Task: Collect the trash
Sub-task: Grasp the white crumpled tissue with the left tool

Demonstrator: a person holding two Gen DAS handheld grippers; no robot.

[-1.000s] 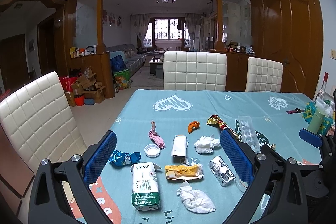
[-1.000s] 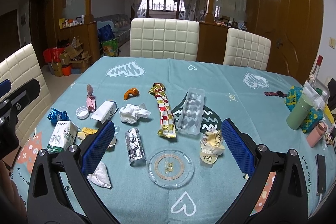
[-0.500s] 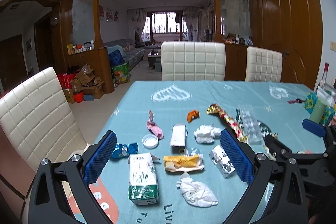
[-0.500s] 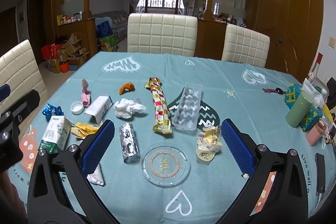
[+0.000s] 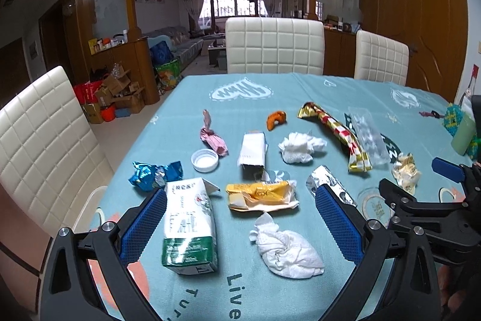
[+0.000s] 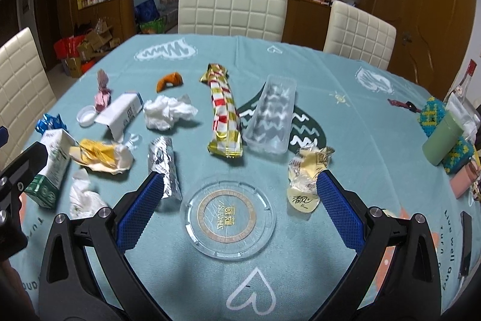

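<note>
Trash lies scattered on the teal tablecloth [image 5: 300, 92]. My left gripper [image 5: 240, 218] is open above a green-and-white milk carton [image 5: 188, 226], a yellow wrapper [image 5: 260, 196] and a crumpled white tissue [image 5: 288, 250]. Farther off lie a blue foil wrapper [image 5: 154, 175], a white cap [image 5: 204, 160], a pink wrapper [image 5: 212, 137], a small white box [image 5: 252, 154] and another tissue [image 5: 300, 148]. My right gripper [image 6: 240, 203] is open over a clear round lid [image 6: 227, 217], with a silver foil packet [image 6: 163, 164] by its left finger and a crumpled yellow wrapper [image 6: 308, 172] by its right one.
A long gold-and-red wrapper [image 6: 224, 110], a clear plastic tray [image 6: 272, 113] and an orange peel [image 6: 170, 80] lie mid-table. A green cup [image 6: 442, 140], knitted pouch and pink bottle stand at the right edge. White chairs [image 6: 233, 8] ring the table.
Both grippers have dropped lower and come closer to the table, so the trash looks larger. Both stay open; nothing on the table has moved.
</note>
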